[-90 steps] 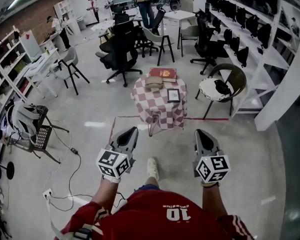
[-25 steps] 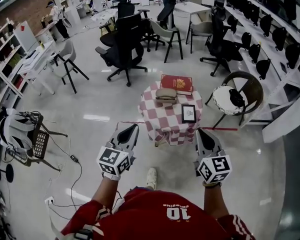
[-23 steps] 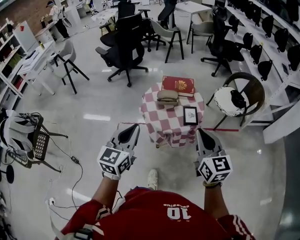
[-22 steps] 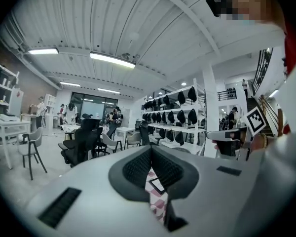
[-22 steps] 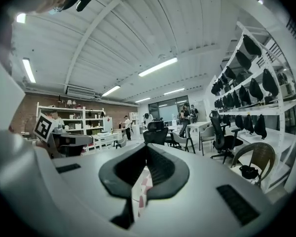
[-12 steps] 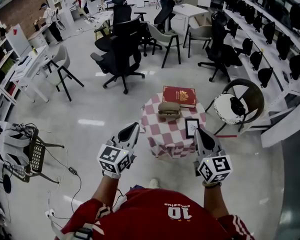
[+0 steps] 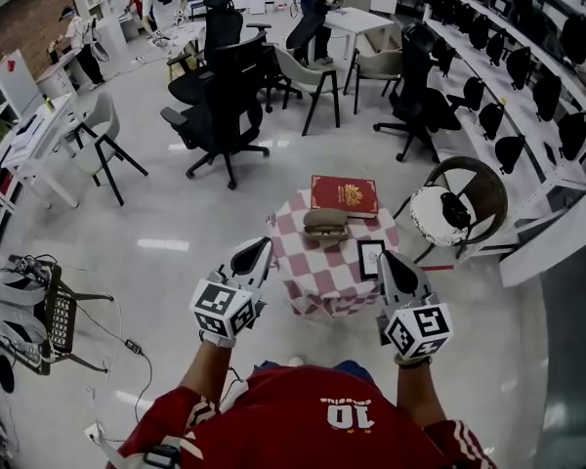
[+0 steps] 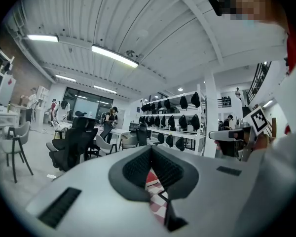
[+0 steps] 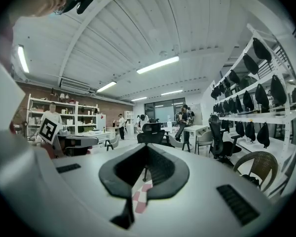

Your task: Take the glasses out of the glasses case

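The head view looks steeply down from over the person's shoulders, with the left gripper (image 7: 255,250) and right gripper (image 7: 390,260) near and the small table under red-and-white checked cloth (image 7: 313,267) at 12 o'clock. Each gripper view faces forward from close behind its jaws. All three share that cloth.

Tan oval glasses case (image 7: 326,223) looks shut, contents hidden. Gold print on red hardback book (image 7: 344,194), at the case's 12 o'clock, is too small to read. Both gripper views show only a sliver of red-and-white checked tablecloth (image 8: 157,196) — case hidden.
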A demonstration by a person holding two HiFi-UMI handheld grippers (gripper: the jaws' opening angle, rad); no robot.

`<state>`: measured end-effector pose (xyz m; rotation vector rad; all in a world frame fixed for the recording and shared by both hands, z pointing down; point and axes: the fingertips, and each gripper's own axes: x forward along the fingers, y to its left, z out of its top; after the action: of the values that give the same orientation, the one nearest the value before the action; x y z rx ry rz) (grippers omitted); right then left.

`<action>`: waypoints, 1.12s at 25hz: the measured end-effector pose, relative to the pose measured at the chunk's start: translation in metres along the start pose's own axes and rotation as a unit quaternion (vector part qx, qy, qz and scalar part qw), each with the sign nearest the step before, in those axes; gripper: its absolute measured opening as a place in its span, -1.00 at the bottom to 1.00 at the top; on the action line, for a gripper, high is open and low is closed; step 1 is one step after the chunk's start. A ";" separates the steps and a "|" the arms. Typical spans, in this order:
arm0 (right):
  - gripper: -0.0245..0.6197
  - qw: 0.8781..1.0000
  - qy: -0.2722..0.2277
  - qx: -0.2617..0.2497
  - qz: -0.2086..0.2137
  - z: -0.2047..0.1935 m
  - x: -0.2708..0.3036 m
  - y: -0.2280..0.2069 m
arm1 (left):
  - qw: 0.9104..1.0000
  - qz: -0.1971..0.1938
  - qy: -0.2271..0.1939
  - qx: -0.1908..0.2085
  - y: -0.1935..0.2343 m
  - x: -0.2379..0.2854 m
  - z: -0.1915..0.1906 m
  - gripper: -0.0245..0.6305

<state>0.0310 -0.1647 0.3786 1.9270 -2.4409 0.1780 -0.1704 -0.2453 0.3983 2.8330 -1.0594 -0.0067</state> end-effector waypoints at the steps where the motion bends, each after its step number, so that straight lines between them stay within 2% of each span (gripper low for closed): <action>1: -0.88 1.000 0.001 0.000 -0.002 -0.001 0.001 -0.001 | 1.000 -0.002 0.001 -0.001 0.001 0.001 -0.001 -0.90; 10: -0.88 1.000 0.002 0.009 -0.005 -0.004 0.015 -0.015 | 1.000 -0.002 0.006 0.001 0.009 0.018 -0.006 -0.90; 17: -0.88 1.000 -0.014 0.009 0.015 0.002 0.046 -0.033 | 1.000 0.008 0.007 0.010 0.017 0.037 -0.001 -0.90; 28: -0.87 0.999 -0.029 0.015 0.025 0.016 0.094 -0.094 | 0.999 0.003 0.003 0.036 0.025 0.122 0.008 -0.90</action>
<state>0.1013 -0.2793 0.3784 1.9090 -2.5394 0.1638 -0.0947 -0.3446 0.3973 2.8919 -1.0882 0.0401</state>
